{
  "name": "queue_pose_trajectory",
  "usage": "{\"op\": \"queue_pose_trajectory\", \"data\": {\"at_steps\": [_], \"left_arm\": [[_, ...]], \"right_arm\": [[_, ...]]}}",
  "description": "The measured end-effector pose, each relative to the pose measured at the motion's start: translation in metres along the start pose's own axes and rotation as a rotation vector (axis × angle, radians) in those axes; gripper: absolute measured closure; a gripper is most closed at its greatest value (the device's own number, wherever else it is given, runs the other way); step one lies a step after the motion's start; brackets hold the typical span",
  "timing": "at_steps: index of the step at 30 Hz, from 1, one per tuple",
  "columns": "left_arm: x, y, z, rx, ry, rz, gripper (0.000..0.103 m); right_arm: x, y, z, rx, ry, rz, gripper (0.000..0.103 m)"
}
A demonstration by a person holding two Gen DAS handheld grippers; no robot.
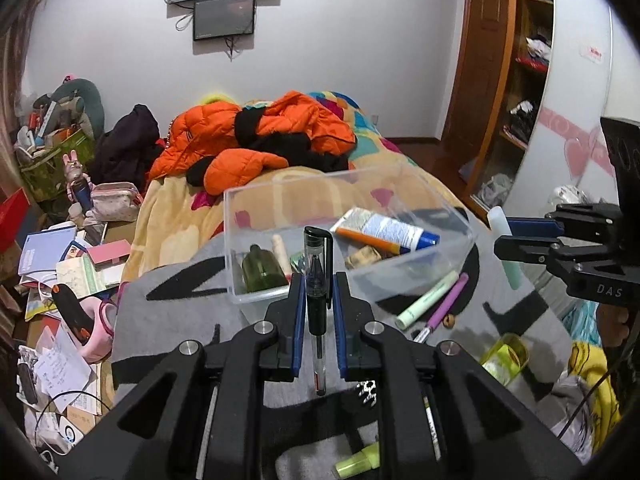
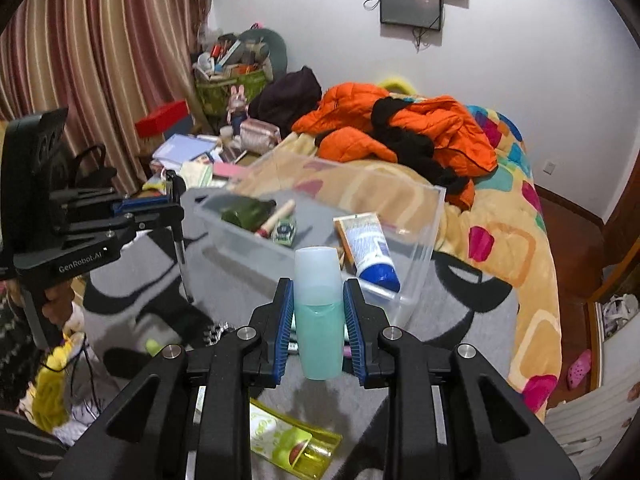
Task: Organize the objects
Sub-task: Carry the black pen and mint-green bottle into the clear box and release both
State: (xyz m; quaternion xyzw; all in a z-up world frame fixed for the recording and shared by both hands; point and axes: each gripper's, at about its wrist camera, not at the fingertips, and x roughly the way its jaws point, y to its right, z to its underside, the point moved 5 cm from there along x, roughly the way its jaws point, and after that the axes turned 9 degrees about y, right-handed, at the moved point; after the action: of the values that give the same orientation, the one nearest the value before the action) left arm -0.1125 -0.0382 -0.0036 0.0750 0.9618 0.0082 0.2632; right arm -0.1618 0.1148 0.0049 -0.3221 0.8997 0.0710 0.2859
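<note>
Between left gripper (image 1: 316, 300) jaws, pen (image 1: 317, 280); right gripper (image 2: 318, 312) (own view) clamps bottle (image 2: 319, 320).

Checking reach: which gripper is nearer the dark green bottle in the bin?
Left. The left gripper, holding a black pen, sits just short of the green bottle; the right gripper is across the bin's far side.

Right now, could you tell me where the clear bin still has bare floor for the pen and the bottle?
The clear bin has bare floor along its far side. Crowded: green bottle in the near corner, white tube across the right end. The left tool holds the pen, the right tool the aqua bottle.
</note>
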Motion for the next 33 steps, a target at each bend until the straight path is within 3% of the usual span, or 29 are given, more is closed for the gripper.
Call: {"op": "queue_pose_trajectory", "data": {"at_steps": [8, 20, 33], "left_arm": [[-0.006, -0.004, -0.026, -0.019, 0.06, -0.013, 0.091], [-0.004, -0.006, -0.062, -0.039, 0.142, -0.017, 0.091], [0.037, -0.007, -0.071, -0.024, 0.138, -0.04, 0.091]], "right_arm": [[-0.004, 0.004, -0.022, 0.011, 0.062, 0.022, 0.08], [0.015, 0.02, -0.042, 0.034, 0.084, 0.065, 0.08], [0.05, 0.026, -0.053, 0.047, 0.074, 0.076, 0.08]]}}
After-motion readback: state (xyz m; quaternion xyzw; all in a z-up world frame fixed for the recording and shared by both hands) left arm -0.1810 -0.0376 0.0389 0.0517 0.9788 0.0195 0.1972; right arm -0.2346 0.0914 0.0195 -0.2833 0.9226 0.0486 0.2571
